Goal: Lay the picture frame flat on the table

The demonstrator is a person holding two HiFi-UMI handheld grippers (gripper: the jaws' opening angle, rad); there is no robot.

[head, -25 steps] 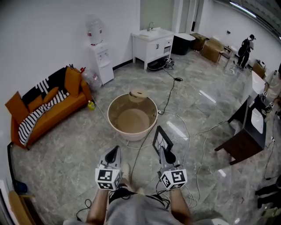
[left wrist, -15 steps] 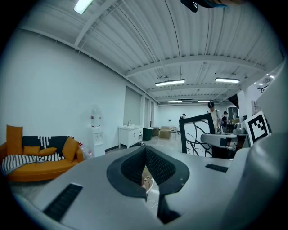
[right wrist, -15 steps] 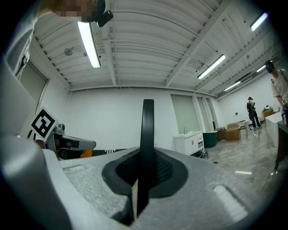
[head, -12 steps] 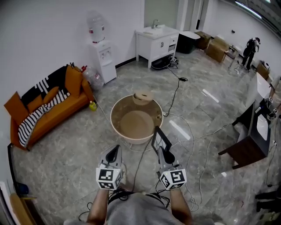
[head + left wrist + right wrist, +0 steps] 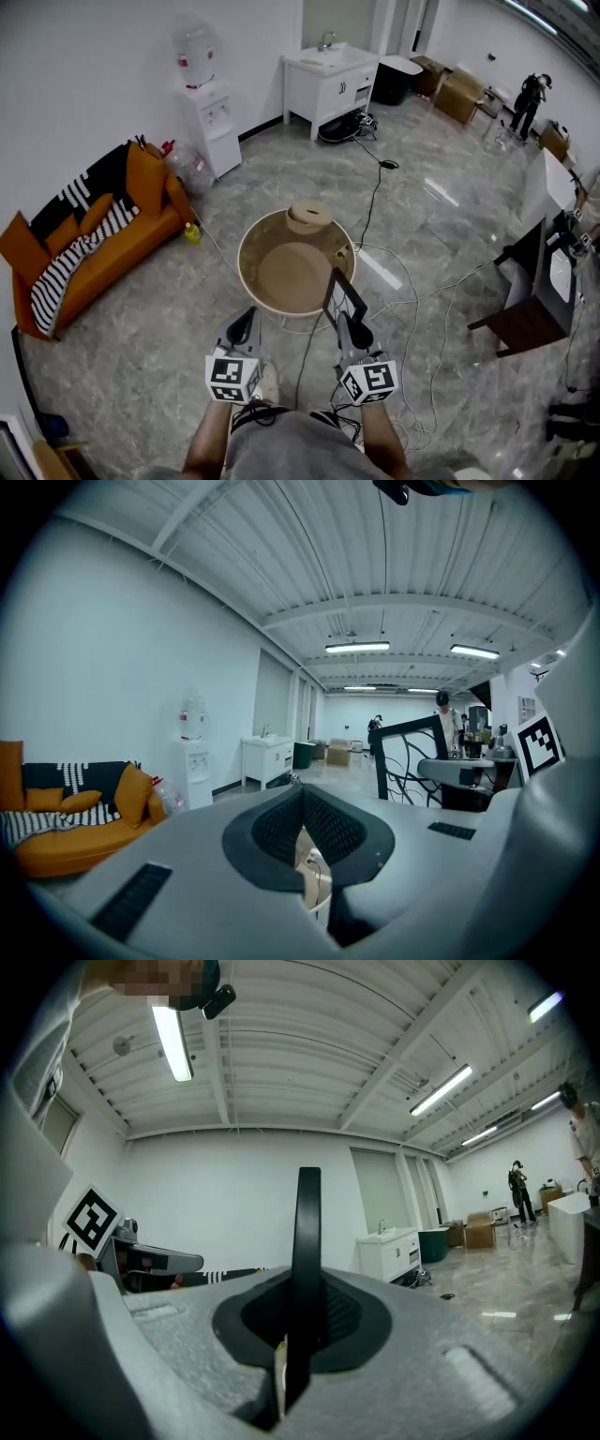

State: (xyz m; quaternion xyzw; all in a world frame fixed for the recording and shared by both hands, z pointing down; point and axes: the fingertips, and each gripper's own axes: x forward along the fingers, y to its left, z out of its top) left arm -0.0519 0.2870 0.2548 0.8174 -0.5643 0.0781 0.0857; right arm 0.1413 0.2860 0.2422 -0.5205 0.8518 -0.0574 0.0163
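My right gripper (image 5: 348,322) is shut on the lower edge of a black picture frame (image 5: 344,297), which stands upright above the jaws. The right gripper view shows the frame (image 5: 307,1241) edge-on, pinched between the pads of that gripper (image 5: 302,1288). A round beige table (image 5: 247,272) with a raised rim stands just ahead, and the frame's top overlaps its near right rim. My left gripper (image 5: 246,322) hangs level beside the right one, jaws together and empty. From the left gripper (image 5: 302,794) the frame (image 5: 409,754) shows at the right, with curly lines behind its glass.
A small round tan object (image 5: 308,217) sits at the table's far rim. Cables (image 5: 412,291) trail over the marble floor to the right. An orange sofa (image 5: 84,234) and a water dispenser (image 5: 202,103) line the left wall, and a dark chair (image 5: 525,300) stands at the right.
The table has drawn closer to both grippers and the frame's top now overlaps its rim. Both grippers keep the same pose and the frame stays upright in the right one.
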